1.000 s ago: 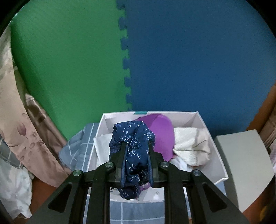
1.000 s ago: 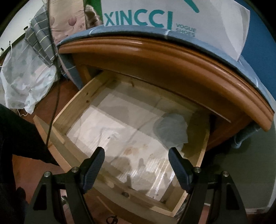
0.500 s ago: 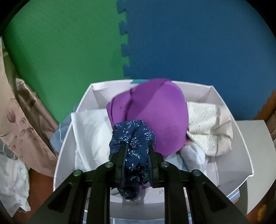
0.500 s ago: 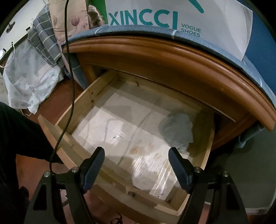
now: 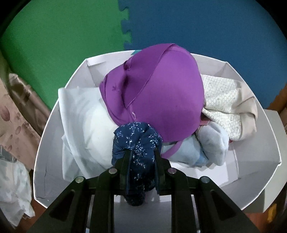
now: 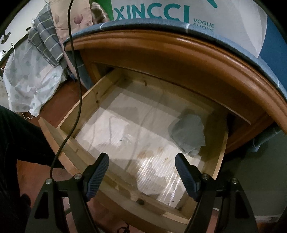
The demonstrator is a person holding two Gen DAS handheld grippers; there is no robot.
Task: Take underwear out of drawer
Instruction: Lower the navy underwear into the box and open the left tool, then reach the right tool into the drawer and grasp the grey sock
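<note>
My left gripper (image 5: 140, 154) is shut on navy floral underwear (image 5: 136, 139), which bunches above the fingers and hangs down between them, just over a white box (image 5: 53, 129). The box holds a purple garment (image 5: 161, 93), a white cloth (image 5: 84, 114), a cream patterned piece (image 5: 222, 100) and pale blue items (image 5: 206, 143). In the right wrist view my right gripper (image 6: 141, 170) stands open above the front of the pulled-out wooden drawer (image 6: 84, 107). A grey folded piece of underwear (image 6: 188, 132) lies at the drawer's right back, apart from the fingers.
Green and blue foam mats (image 5: 71, 35) lie behind the box. Bedding and a plastic bag (image 6: 32, 80) sit left of the cabinet. A black cable (image 6: 75, 71) hangs across the drawer's left side. A person's dark sleeve (image 6: 21, 143) is at the left. A shoe box (image 6: 179, 14) stands on the cabinet top.
The left gripper has sunk toward the white box with the navy underwear, so the box and its clothes look much nearer. The right gripper's view has barely shifted over the drawer.
</note>
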